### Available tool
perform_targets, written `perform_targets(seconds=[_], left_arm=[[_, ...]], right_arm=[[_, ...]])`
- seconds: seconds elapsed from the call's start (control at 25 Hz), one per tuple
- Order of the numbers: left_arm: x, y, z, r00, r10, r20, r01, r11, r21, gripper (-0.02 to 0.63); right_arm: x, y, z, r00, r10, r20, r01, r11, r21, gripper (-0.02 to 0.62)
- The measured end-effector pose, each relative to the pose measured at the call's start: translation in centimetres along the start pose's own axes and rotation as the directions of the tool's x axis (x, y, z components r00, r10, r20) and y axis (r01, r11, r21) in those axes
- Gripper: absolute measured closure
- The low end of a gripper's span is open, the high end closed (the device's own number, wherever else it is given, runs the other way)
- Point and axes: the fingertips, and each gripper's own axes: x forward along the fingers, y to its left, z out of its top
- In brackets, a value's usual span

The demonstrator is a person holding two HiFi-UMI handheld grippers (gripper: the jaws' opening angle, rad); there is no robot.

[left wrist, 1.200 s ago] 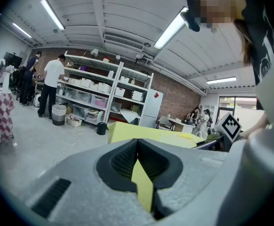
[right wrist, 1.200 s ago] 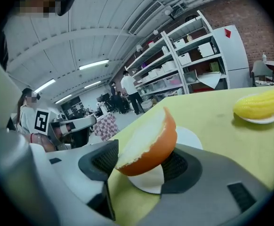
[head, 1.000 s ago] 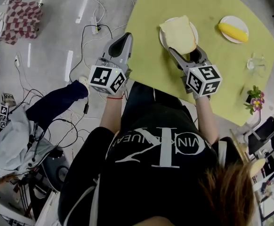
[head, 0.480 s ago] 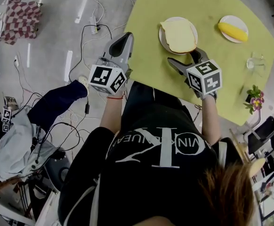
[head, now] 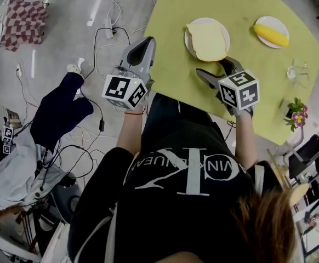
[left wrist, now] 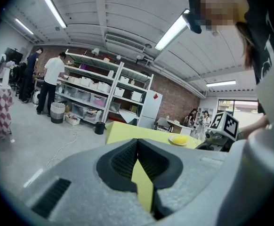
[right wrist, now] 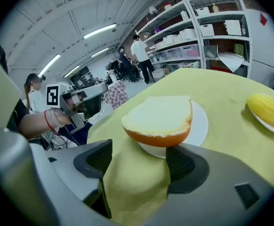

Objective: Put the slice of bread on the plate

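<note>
The slice of bread lies flat on the white plate on the yellow-green table; its crust edge overhangs the near rim. My right gripper sits just short of the plate, tilted down, its jaws open with only table between them. In the right gripper view the bread and the plate are right ahead of the open right gripper. My left gripper hangs off the table's left edge, shut and holding nothing; the left gripper view shows its pads meeting.
A small plate with a corn cob stands at the far right of the table, also seen as the corn cob. A glass and a small flower pot are near the right edge. Cables lie on the floor.
My right gripper has let go of the bread, drawn back from the plate and tipped downward. The bread now rests on the plate. My left gripper has stayed put.
</note>
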Motion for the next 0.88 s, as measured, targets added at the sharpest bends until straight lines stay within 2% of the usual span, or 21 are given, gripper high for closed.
perform_targets(seconds=[0.32,0.88], left_arm=[[-0.2,-0.5,0.1,1.000,-0.001,-0.001,0.001,1.000,0.001,0.595],[1.0,-3.5,0.4,0.997,-0.074,-0.003,0.074,0.997,0.018,0.595]], right_arm=[[-0.8,0.1,-0.4,1.000,0.005,0.007,-0.005,1.000,0.019,0.241],[-2.4,-0.1,-1.9,0.999,0.008,0.047,-0.011,0.997,0.078,0.250]])
